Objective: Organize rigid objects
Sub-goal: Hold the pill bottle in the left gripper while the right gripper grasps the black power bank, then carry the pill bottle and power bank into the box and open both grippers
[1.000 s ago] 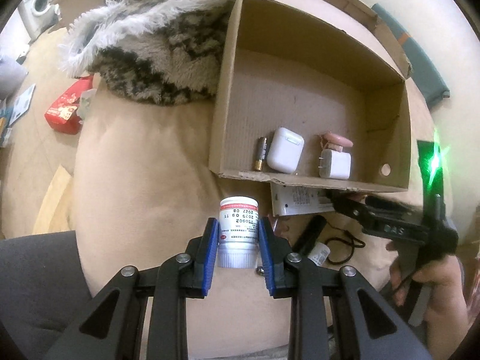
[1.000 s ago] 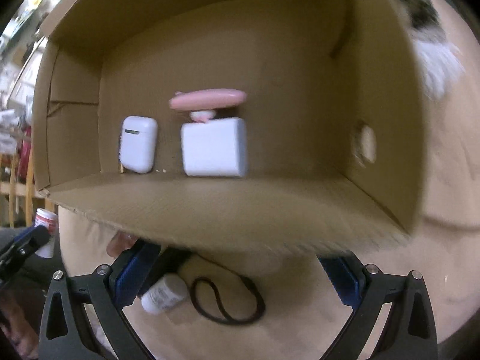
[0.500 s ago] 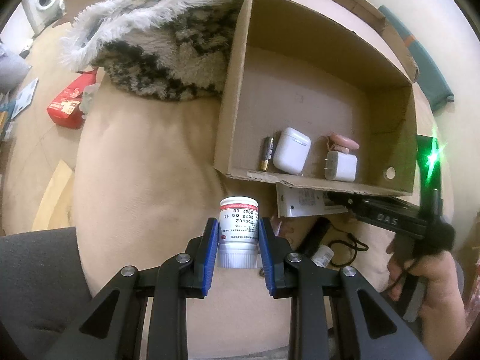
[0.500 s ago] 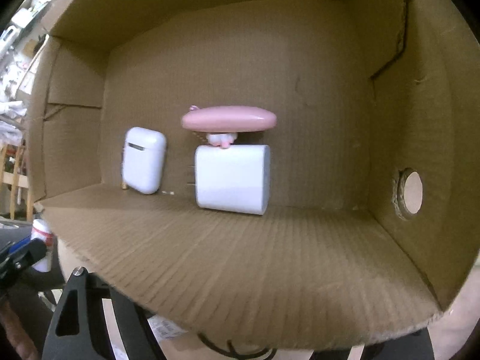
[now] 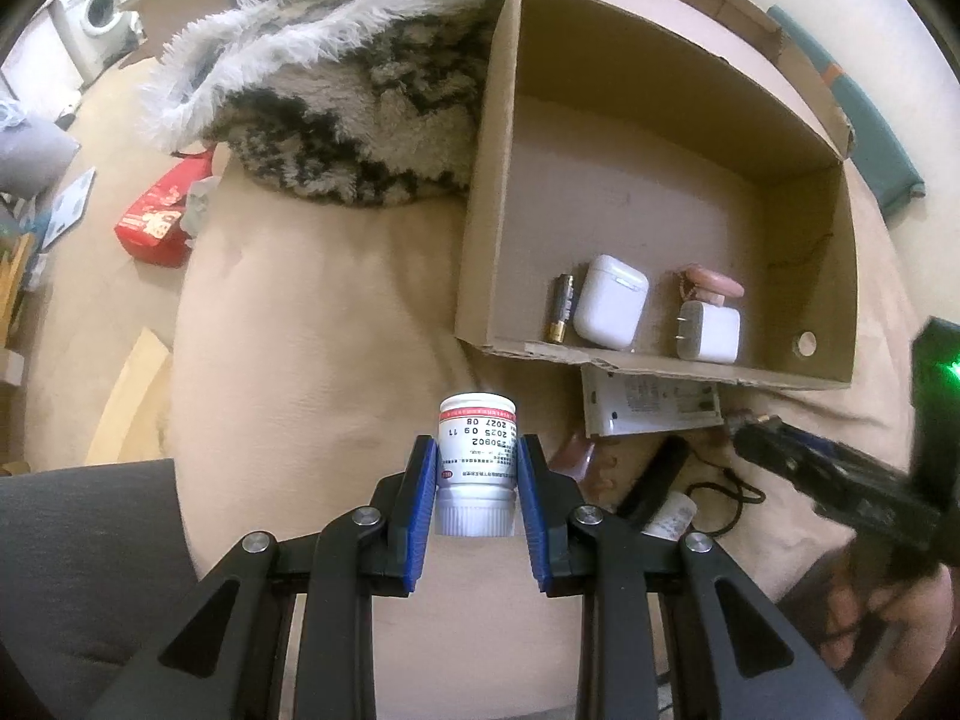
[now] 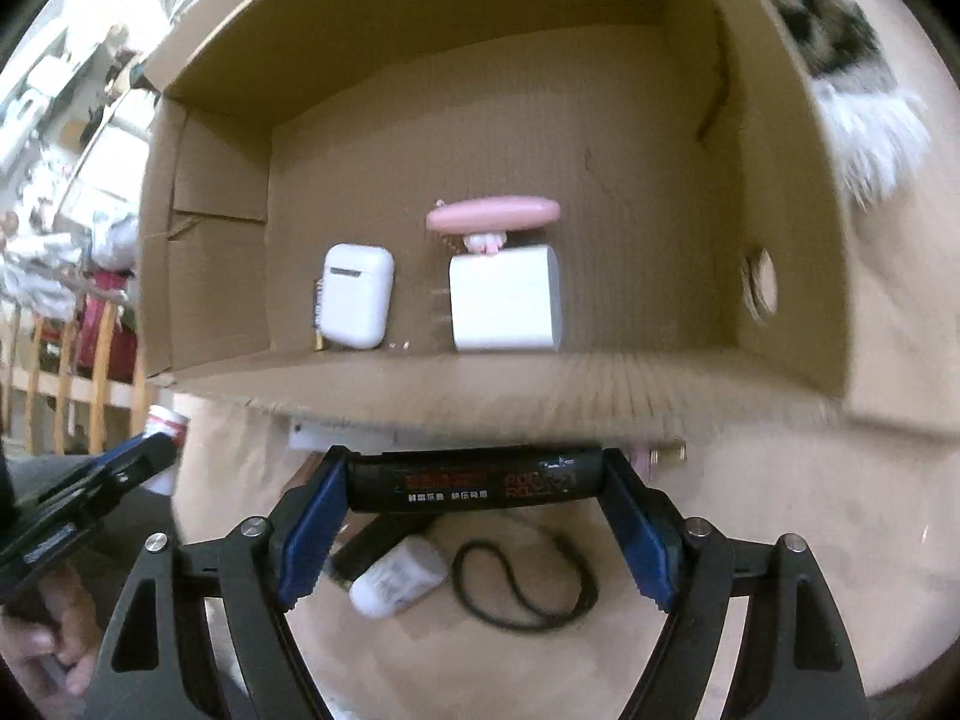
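Observation:
My left gripper (image 5: 477, 471) is shut on a white medicine bottle (image 5: 477, 462) with a red band, held above the beige cushion in front of the cardboard box (image 5: 492, 192). My right gripper (image 6: 474, 480) is shut on a black bar-shaped device (image 6: 474, 479) with red and white print, held crosswise by its ends just in front of the box's near wall (image 6: 480, 384). Inside the box lie a white earbuds case (image 6: 355, 295), a white charger plug (image 6: 507, 295), a pink item (image 6: 493, 217) and a battery (image 5: 560, 315).
On the cushion before the box lie a small white bottle (image 6: 399, 576), a black cord loop (image 6: 522, 585), another black object (image 6: 378, 537) and a white printed card (image 5: 651, 408). A furry grey blanket (image 5: 336, 90) lies left of the box. A red pack (image 5: 159, 219) is on the floor.
My right gripper has drawn back from the box opening and now shows the black bar held between its fingers. The left gripper with the bottle has barely moved.

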`<state>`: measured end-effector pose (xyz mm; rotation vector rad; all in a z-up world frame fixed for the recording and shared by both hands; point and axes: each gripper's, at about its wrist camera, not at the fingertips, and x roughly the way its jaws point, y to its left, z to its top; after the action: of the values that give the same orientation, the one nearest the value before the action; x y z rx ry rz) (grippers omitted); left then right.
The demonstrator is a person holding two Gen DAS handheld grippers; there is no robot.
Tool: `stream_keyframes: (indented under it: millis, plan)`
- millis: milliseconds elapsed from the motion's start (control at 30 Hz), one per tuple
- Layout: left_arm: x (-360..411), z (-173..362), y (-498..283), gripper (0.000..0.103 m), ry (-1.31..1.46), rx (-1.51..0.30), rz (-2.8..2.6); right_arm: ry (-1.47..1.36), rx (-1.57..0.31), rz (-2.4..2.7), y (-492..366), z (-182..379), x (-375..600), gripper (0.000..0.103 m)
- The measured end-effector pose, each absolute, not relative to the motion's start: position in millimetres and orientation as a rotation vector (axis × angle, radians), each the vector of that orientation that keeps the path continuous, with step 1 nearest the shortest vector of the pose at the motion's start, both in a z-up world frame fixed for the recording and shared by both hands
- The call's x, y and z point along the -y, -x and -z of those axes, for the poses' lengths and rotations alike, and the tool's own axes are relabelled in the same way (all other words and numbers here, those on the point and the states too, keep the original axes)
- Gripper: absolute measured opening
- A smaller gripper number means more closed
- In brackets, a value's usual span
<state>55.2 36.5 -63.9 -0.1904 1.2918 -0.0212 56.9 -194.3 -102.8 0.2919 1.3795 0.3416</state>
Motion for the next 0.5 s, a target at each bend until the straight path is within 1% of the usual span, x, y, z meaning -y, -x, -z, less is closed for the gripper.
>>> stream_keyframes:
  millis: [133, 367, 500]
  plan:
    - [-33, 56, -54, 0.024, 0.167, -1.27, 0.018, -0.305, -1.327, -0.379, -40, 87, 193, 0.086]
    - [-18, 20, -70, 0.024, 0.121, -1.183, 0.033, -0.304, -1.207, -0.412, -59, 43, 205, 0.086]
    - [-7, 8, -90, 0.024, 0.056, -1.159, 0.036, -0.319, -1.147, -0.419, -74, 27, 212, 0.086]
